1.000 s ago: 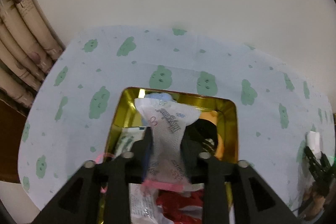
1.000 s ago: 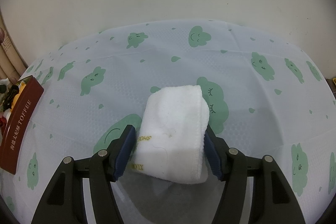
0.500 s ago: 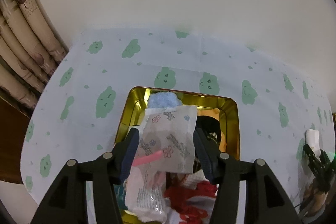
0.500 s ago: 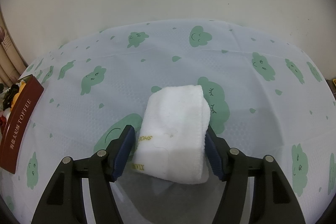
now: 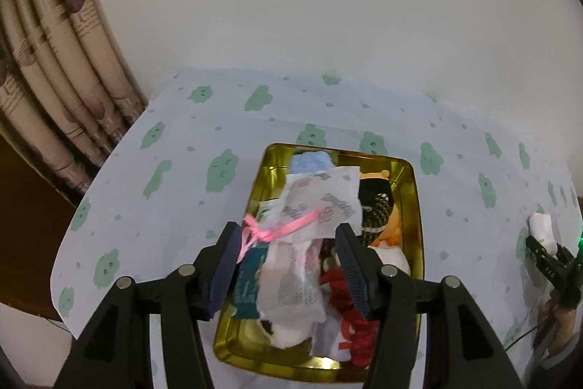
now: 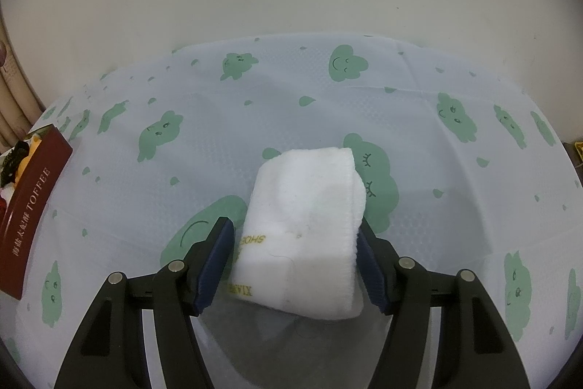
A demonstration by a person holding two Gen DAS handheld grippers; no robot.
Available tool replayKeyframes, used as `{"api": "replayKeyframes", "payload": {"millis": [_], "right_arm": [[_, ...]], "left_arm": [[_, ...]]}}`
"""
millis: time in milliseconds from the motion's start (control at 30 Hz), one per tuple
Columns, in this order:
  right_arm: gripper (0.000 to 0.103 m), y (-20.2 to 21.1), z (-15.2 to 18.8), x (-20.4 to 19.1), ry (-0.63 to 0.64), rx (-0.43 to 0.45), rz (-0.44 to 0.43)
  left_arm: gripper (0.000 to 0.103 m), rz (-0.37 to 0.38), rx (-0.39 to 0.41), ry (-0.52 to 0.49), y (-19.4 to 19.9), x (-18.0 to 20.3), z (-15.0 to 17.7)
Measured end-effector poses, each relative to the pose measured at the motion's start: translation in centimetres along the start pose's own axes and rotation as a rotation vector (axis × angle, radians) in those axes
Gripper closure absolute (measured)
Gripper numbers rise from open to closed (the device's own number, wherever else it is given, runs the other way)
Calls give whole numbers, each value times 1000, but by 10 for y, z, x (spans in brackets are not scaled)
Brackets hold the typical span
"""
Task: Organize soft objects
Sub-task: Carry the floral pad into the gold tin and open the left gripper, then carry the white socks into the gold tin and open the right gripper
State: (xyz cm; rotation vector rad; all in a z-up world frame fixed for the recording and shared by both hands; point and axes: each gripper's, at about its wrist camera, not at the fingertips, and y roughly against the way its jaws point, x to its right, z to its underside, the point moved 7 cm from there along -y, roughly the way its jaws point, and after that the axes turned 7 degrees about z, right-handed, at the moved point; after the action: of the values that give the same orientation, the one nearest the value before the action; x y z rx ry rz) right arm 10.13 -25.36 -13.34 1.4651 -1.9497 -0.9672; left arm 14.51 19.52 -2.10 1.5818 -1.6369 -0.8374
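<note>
Cloud-print tablecloth (image 6: 226, 152) against plain wall, curtain (image 5: 54, 90) at left. My left gripper (image 5: 288, 261) spread wide over gold tin (image 5: 415, 206); pink-ribboned packet (image 5: 320, 203) lies loose inside. My right gripper (image 6: 293, 259) brackets folded white towel (image 6: 306, 228), grip uncertain. I judge: squeeze mid-fold, lift level toward tin.

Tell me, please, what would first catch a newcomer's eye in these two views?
The gold tin, crammed with soft items, sits mid-table below the open left tool, with a pink-ribboned white packet lying on top of the heap. In the right wrist view, a folded white towel fills the gap of the right tool above the cloud-print tablecloth.
</note>
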Motion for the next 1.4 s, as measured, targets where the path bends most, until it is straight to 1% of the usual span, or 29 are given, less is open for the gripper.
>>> {"api": "replayKeyframes", "payload": {"millis": [133,200,433,500,667,833,867,900,933,1000,1067,1200,1333,1400], "right_arm": [[39,-1,0,-3,13,-3,9],[38,-1,0,-4,22,-4,17],[38,0,-1,-5,37,-7,35],[38,0,-1,-5,34,-5,31],[38,0,0,-4,27,-1,24],[38,6,-1,-2,4,2,42],[44,7,0,-1,0,1,44],[60,8,0,-1,5,-1,53],[62,9,-1,-1,8,3,63],[69,10,-2,-1,9,0,66],[74,13,-3,-1,10,3,76],[74,26,-8,-10,26,32,89],[74,45,-19,-31,49,59,53],[74,57,-27,-53,74,74,11]], "left_arm": [[48,23,22,40,6,-16,6],[48,19,21,54,6,-25,12],[48,-94,76,47,8,-53,27],[48,-114,97,39,9,-56,29],[48,-146,136,8,12,-60,34],[48,-153,146,14,11,-67,39],[48,-155,148,18,11,-68,40],[48,-152,145,23,10,-69,42],[48,-143,138,33,7,-71,43],[48,-129,127,47,3,-74,46],[48,-123,113,58,-1,-77,49],[48,-122,119,74,-1,-82,52],[48,-125,132,93,2,-89,52],[48,-140,136,87,3,-90,53]]}}
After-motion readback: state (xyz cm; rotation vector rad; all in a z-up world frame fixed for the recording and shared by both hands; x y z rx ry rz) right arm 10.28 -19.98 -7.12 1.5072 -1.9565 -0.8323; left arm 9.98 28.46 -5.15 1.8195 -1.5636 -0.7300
